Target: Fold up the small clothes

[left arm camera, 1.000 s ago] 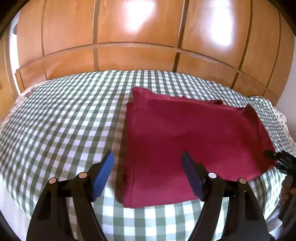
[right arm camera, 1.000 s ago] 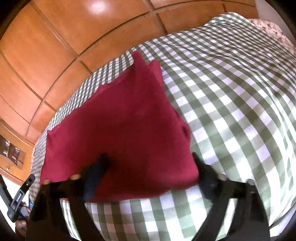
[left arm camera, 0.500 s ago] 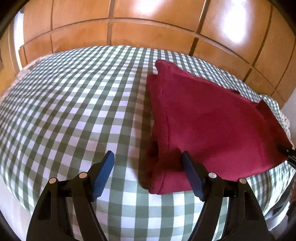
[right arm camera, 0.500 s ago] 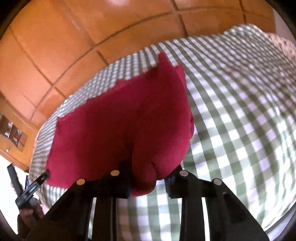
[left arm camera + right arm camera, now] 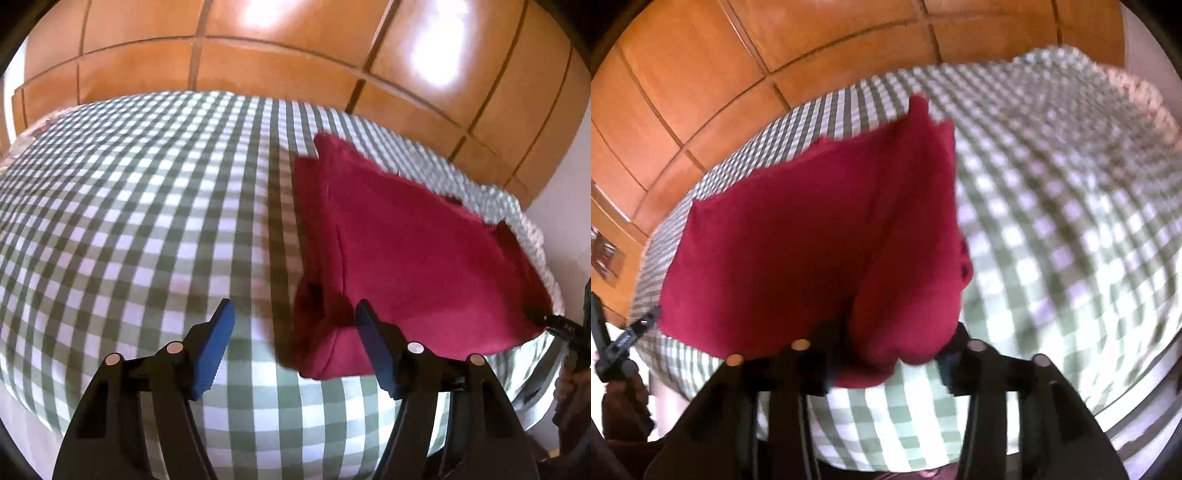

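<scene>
On the left, the left gripper (image 5: pixel 293 345) is hovering over the checked bedcover (image 5: pixel 147 206), its blue-padded fingers (image 5: pixel 214 350) spread fairly wide and narrowing, nothing pressed between them; only the near left corner of the red garment (image 5: pixel 413 254) is lying in the gap. The garment is spread on the right half of the bed, wooden panels (image 5: pixel 295 51) rising behind it. Further right, the right gripper (image 5: pixel 886 354) is working at the garment's near right corner, where cloth is bunching between its fingers as they are opening; blur hides whether the pads are pressing on it. The corner-gathering step of a fold seems to be in hand. Next, each gripper likely needs a firm pinch on its corner before lifting.
</scene>
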Action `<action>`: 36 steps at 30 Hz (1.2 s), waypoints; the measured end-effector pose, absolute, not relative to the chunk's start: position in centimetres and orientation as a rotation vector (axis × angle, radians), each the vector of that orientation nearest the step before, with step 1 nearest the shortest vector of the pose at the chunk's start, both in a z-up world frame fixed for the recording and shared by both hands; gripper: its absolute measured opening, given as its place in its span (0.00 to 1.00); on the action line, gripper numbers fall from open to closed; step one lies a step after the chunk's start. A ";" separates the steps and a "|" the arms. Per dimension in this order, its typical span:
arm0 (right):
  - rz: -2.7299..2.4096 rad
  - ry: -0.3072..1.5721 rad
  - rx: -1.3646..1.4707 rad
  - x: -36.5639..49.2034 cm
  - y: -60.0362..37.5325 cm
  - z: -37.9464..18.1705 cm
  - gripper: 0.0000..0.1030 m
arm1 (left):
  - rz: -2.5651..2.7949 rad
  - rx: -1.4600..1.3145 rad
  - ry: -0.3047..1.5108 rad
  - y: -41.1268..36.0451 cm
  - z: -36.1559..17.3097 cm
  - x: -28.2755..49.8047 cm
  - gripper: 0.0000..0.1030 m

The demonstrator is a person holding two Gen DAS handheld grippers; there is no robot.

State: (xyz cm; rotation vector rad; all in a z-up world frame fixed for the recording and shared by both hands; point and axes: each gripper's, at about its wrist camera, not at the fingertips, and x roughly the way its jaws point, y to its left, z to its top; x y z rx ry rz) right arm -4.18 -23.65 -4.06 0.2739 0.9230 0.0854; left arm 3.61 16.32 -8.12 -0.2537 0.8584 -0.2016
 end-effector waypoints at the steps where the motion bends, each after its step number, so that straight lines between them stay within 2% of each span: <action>1: 0.073 0.888 0.259 -4.1 -23.4 -3.3 0.47 | -0.220 -0.278 0.861 16.6 -8.1 3.8 0.65; 2: 0.068 0.860 0.252 -4.1 -23.1 -2.6 0.54 | -0.239 -0.304 0.871 16.7 -8.2 4.0 0.65; 3: 0.064 0.834 0.247 -4.0 -22.9 -2.2 0.57 | -0.259 -0.312 0.883 16.5 -8.4 4.2 0.48; 5: 0.083 0.790 0.240 -3.3 -21.6 -1.3 0.61 | -0.273 -0.265 0.915 15.6 -9.0 4.7 0.21; 7: 0.095 0.771 0.214 -2.5 -20.2 -1.0 0.65 | -0.261 -0.238 0.920 14.8 -9.5 4.8 0.12; 9: 0.110 0.773 0.193 -1.9 -19.2 -1.2 0.66 | -0.228 -0.194 0.918 14.0 -9.8 4.6 0.10; 13: 0.057 0.913 0.184 1.1 -19.1 -5.3 0.68 | -0.184 -0.154 0.913 13.2 -9.3 4.5 0.14; 14: 0.024 0.934 0.178 1.3 -19.5 -6.4 0.69 | -0.174 -0.140 0.889 13.0 -8.5 4.5 0.25; 15: 0.014 0.933 0.184 1.2 -20.0 -6.9 0.72 | -0.173 -0.133 0.856 12.9 -7.8 4.5 0.49; 16: 0.034 0.923 0.242 1.0 -20.9 -7.2 0.72 | -0.177 -0.134 0.822 12.9 -7.0 4.7 0.61; 17: 0.038 0.918 0.269 0.8 -21.3 -7.1 0.72 | -0.184 -0.147 0.777 12.9 -6.1 4.9 0.68; 22: -0.047 0.893 0.259 -0.2 -23.0 -5.4 0.72 | -0.176 -0.123 0.761 12.2 -4.7 8.4 0.68; 28: -0.127 0.729 0.136 -2.2 -22.5 -0.4 0.73 | -0.137 -0.086 0.789 11.7 -4.6 12.0 0.68; 30: -0.067 0.683 0.084 -2.4 -20.4 0.8 0.75 | -0.144 -0.076 0.801 11.6 -4.7 12.8 0.65; 32: -0.006 0.686 0.052 -1.7 -18.5 0.7 0.81 | -0.143 -0.070 0.815 11.5 -5.0 13.3 0.65; 36: 0.055 0.748 0.023 0.8 -16.0 -1.2 0.81 | -0.152 -0.058 0.838 11.5 -5.6 14.6 0.65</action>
